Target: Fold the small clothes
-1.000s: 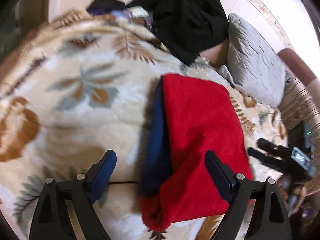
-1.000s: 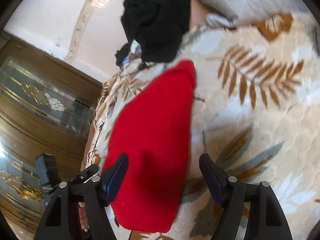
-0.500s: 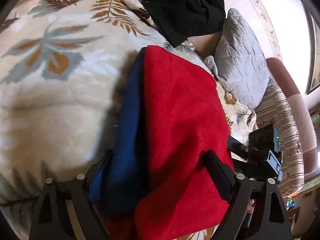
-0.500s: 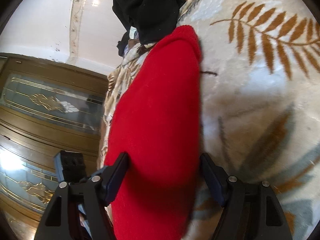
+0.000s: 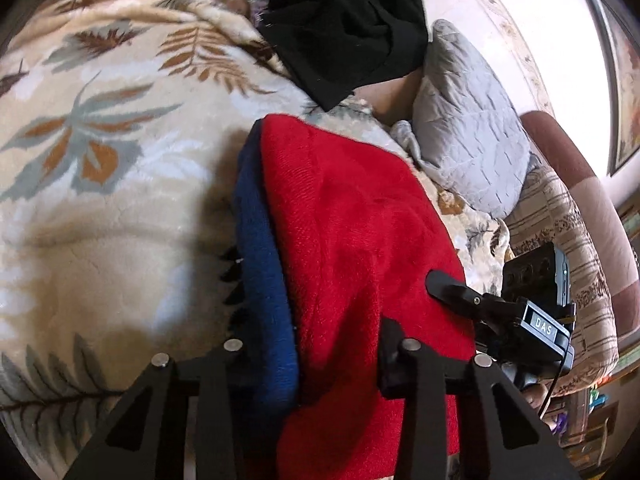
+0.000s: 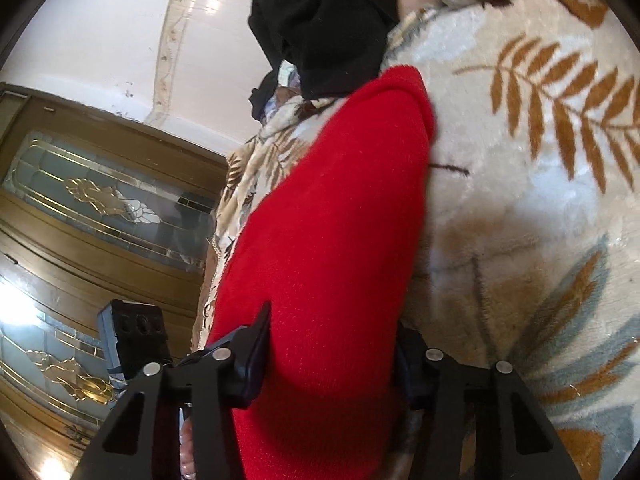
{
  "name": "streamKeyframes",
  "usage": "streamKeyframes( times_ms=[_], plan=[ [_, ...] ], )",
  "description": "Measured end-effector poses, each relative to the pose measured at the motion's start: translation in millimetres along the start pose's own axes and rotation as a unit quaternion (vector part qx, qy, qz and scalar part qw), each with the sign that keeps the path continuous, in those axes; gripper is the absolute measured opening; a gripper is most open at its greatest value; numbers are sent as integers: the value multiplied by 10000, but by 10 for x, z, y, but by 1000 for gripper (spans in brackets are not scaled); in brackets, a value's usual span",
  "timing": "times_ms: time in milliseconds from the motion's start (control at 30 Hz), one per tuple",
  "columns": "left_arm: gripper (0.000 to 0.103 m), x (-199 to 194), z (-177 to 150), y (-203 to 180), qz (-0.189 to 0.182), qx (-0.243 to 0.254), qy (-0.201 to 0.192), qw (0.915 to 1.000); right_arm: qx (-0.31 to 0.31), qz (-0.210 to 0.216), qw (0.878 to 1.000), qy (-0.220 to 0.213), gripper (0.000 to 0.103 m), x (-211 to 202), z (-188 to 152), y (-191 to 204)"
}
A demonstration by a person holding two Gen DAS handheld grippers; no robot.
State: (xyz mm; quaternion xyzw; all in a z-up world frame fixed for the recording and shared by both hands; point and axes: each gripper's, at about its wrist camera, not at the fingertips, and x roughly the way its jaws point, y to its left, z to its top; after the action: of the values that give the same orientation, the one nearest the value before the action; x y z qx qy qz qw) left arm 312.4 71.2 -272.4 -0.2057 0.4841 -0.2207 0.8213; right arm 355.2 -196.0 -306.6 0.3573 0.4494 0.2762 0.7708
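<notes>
Two tools, left tool (image 5: 316, 364) and right tool (image 6: 332, 356), are closing on the folded red-and-navy fleece garment (image 5: 360, 240), near edge between their jaws. Another fold seems left; the crumpled black clothes (image 5: 352, 20) farther off lie unfolded

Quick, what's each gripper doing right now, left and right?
Left gripper: jaws closing on the red and blue folded garment.
Right gripper: jaws closing around the same garment's red edge.

A lived-in home, a bedroom or sitting room. Under and ahead of the left claw (image 5: 308, 356) spreads a plush cream blanket (image 5: 120, 208) printed with leaves. Beyond it lie a heap of black clothing (image 5: 352, 24) and a grey quilted pillow (image 5: 472, 140). A striped upholstered armrest (image 5: 568, 240) stands at its right. Left of the right claw (image 6: 332, 364), wooden doors with leaded decorative glass (image 6: 92, 196) meet a white wall.
</notes>
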Motion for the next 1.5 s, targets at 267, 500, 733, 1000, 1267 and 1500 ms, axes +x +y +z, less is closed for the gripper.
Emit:
streamKeyframes(
  times_ms=[267,500,733,1000,1267,1500],
  plan=[
    [38,-164,-138,-550,-36,547,-5,9985,-517,-80,9980,-342,53,-592,-58,228],
    [38,-259,-533,-1064,-71,1027,171,9945,-796,-166,9958,-414,52,-1221,-388,207],
    [38,-195,-1024,-1328,118,1295,552,9900,-806,-262,9960,-278,52,-1515,-807,-19],
    [46,-109,-1211,-1300,590,1337,873,9854,-350,-1143,9928,-125,64,-1557,-1087,-370],
    [48,-385,-1377,-1369,997,1499,331,9831,-1037,-1658,9744,-1110,65,-2039,-1232,62],
    [69,-207,-1458,-1248,1531,1450,430,9766,-1204,-2212,9664,-514,50,-1574,-1361,76]
  ],
)
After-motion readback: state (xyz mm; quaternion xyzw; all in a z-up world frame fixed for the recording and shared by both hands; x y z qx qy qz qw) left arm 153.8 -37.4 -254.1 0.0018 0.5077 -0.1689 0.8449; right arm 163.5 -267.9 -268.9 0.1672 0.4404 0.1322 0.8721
